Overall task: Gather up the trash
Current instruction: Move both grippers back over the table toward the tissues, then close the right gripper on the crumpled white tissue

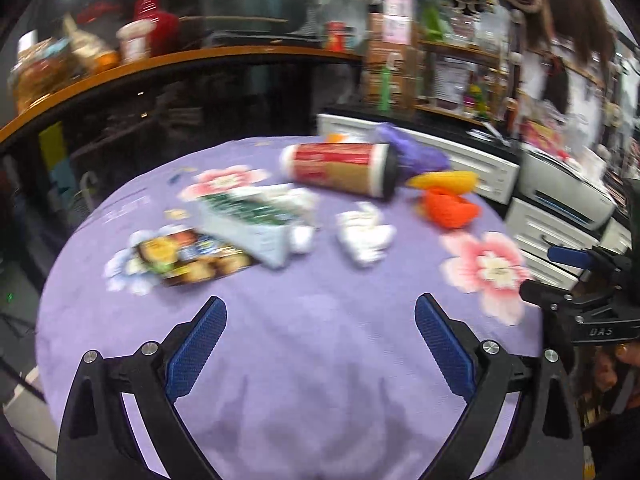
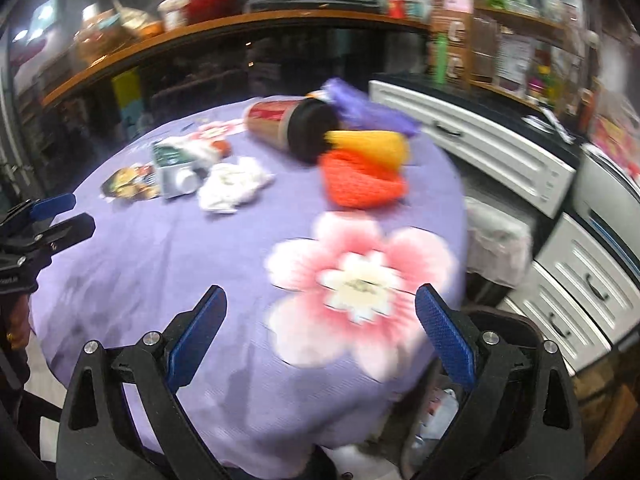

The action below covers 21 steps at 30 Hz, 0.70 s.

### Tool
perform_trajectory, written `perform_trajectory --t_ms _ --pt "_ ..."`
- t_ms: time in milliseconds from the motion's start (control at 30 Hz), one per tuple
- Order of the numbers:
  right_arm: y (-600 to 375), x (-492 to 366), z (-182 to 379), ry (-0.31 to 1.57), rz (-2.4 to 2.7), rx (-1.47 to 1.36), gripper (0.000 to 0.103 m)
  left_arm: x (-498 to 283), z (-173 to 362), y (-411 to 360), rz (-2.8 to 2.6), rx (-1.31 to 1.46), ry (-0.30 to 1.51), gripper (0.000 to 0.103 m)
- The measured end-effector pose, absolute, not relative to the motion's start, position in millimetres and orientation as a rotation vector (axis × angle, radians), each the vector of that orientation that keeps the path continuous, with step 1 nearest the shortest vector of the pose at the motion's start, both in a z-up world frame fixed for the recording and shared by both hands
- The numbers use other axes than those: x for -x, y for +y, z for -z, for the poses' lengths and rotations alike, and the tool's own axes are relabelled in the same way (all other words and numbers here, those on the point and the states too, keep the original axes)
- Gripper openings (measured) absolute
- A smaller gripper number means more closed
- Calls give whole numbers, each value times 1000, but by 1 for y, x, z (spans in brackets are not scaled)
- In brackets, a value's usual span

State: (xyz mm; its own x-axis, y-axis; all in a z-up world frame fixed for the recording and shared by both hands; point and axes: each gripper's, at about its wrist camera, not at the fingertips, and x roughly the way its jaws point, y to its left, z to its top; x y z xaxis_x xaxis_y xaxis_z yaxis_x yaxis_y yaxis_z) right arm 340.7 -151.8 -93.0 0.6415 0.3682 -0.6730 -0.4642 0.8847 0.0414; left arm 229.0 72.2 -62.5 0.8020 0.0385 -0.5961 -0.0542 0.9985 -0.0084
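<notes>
A round table with a purple flowered cloth (image 1: 304,344) carries trash. A crumpled white paper (image 1: 365,237) lies mid-table, also in the right wrist view (image 2: 233,186). A green-and-white carton (image 1: 252,224) lies on its side beside a snack wrapper (image 1: 188,256). A red and brown paper cup with a black lid (image 1: 344,170) lies tipped at the far side. My left gripper (image 1: 320,320) is open and empty above the near cloth. My right gripper (image 2: 320,312) is open and empty over a pink flower print (image 2: 360,288).
Orange (image 2: 360,184), yellow (image 2: 372,146) and purple (image 2: 360,108) knitted pieces lie at the table's far right. White drawer cabinets (image 2: 480,144) stand to the right. A lined bin (image 2: 496,236) sits beside the table. A cluttered wooden shelf (image 1: 160,62) runs behind.
</notes>
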Motion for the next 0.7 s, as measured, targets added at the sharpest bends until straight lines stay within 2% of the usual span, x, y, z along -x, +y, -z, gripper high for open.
perform_trajectory --t_ms 233,500,700 --pt "-84 -364 101 792 -574 149 94 -222 63 120 -114 71 636 94" --pt "-33 -417 110 848 -547 176 94 -221 70 140 -103 105 645 94" --pt "-11 -447 118 890 -511 170 83 -223 78 141 -91 108 657 94"
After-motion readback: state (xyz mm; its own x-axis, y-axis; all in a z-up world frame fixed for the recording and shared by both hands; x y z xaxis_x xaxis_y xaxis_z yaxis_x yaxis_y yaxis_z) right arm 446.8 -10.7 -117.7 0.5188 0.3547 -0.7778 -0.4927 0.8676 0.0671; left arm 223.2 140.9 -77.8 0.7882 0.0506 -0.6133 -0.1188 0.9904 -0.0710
